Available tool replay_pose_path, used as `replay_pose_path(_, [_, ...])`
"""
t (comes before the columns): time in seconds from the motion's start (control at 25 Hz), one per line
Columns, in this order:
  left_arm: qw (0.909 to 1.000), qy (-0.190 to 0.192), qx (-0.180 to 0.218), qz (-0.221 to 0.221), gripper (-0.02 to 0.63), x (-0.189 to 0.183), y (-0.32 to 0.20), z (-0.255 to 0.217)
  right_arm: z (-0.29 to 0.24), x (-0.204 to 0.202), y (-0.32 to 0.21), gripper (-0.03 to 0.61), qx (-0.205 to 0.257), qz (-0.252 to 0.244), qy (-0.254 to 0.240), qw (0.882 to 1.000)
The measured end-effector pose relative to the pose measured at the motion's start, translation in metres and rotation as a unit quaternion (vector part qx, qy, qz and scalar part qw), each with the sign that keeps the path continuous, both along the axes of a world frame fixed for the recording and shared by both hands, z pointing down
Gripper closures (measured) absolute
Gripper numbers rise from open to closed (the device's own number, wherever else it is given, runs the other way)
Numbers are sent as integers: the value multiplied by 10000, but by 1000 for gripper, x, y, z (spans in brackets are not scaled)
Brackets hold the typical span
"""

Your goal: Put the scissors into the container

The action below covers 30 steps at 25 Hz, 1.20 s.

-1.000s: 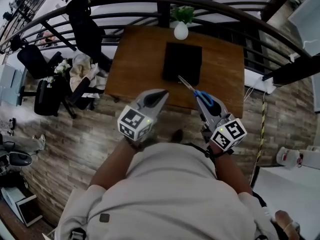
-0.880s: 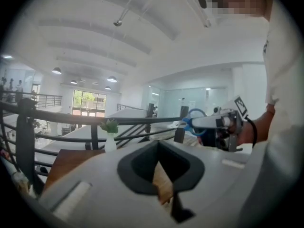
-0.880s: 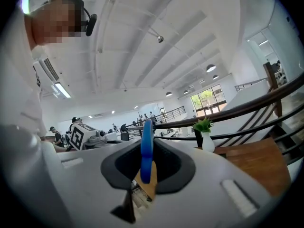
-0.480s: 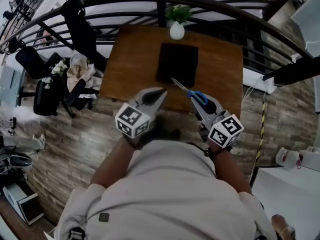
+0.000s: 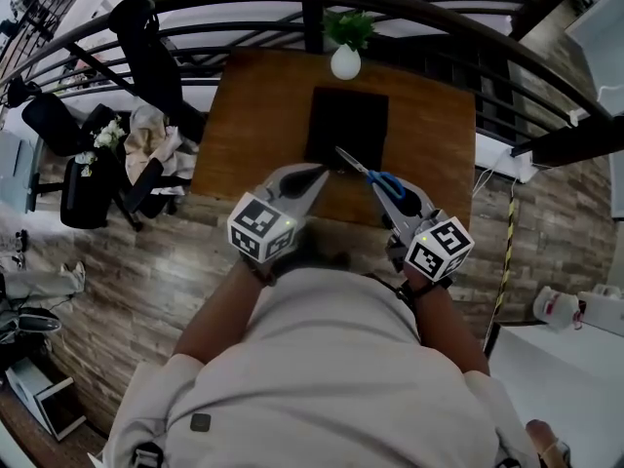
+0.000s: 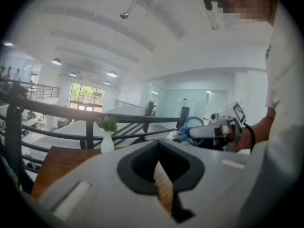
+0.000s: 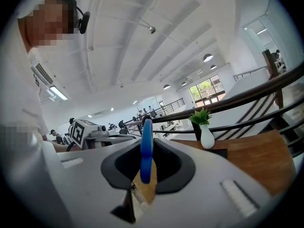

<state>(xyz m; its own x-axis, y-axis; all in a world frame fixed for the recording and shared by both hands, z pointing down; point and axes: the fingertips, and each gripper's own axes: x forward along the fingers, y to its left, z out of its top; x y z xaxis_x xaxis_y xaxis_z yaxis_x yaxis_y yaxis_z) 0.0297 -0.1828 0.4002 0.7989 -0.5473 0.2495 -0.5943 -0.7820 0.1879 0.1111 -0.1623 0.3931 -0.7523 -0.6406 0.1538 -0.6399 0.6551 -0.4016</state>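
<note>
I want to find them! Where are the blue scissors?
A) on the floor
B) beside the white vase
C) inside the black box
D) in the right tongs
D: the right tongs are shut on the blue handle of the scissors, whose blades point over the near edge of the black box.

I count one pair of scissors and one container. Beyond my right claw, one vase, one table.

head: steeply down | gripper views: near-level, forward | shared: vase, table
</note>
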Motion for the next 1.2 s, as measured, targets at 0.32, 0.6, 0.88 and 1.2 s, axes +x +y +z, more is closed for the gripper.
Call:
replay_pose_path(0.32, [10000,69,15,25,611,-30,-34,-10,-7,-29,-33,522,100,-118,253,9996])
replay_pose_path(0.6, [9998,36,-67,176,611,-47,-49,1,2,-52,-51,522,76,-110,359,9993])
replay_pose_path(0.88, [9991,232,-220,274,611,-50,-65,15,15,-54,-79,522,-5,-165,341,9993])
replay_pose_path(1.2, [9991,348,-256,50,611,-41,-104,12,26,-41,-122,522,-232,-440,268,9984])
